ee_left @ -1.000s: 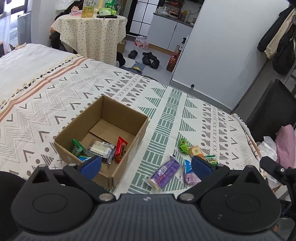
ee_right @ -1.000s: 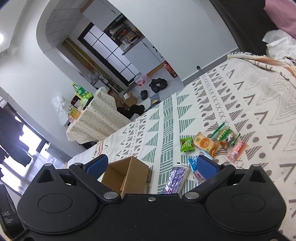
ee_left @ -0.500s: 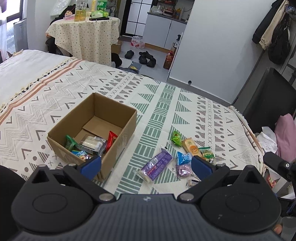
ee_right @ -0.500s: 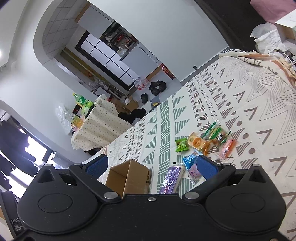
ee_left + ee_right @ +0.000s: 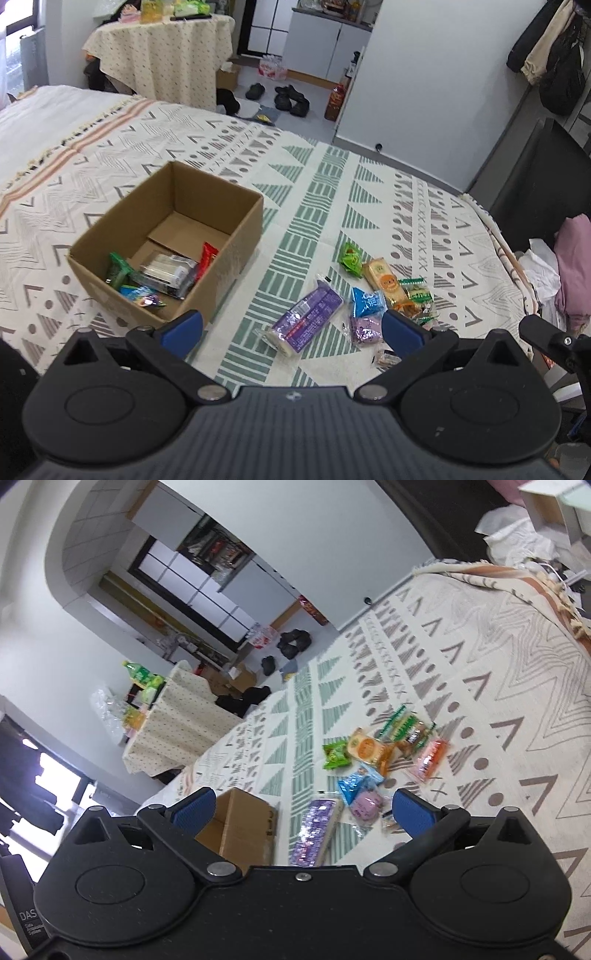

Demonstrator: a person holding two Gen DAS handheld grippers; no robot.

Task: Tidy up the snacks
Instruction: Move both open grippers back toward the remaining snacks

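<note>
Both sets of fingers apart, empty, left gripper and right gripper; loose snacks overlap at centre right, so a grab may snag two; soft bed gives under pressure, box could shift.

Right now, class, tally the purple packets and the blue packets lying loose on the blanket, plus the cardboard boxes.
Purple packets: 2
Blue packets: 1
Cardboard boxes: 1
Total: 4

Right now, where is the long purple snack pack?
In the left wrist view the long purple snack pack lies on the bedspread, right of the cardboard box, with the blue packet at its right.
</note>
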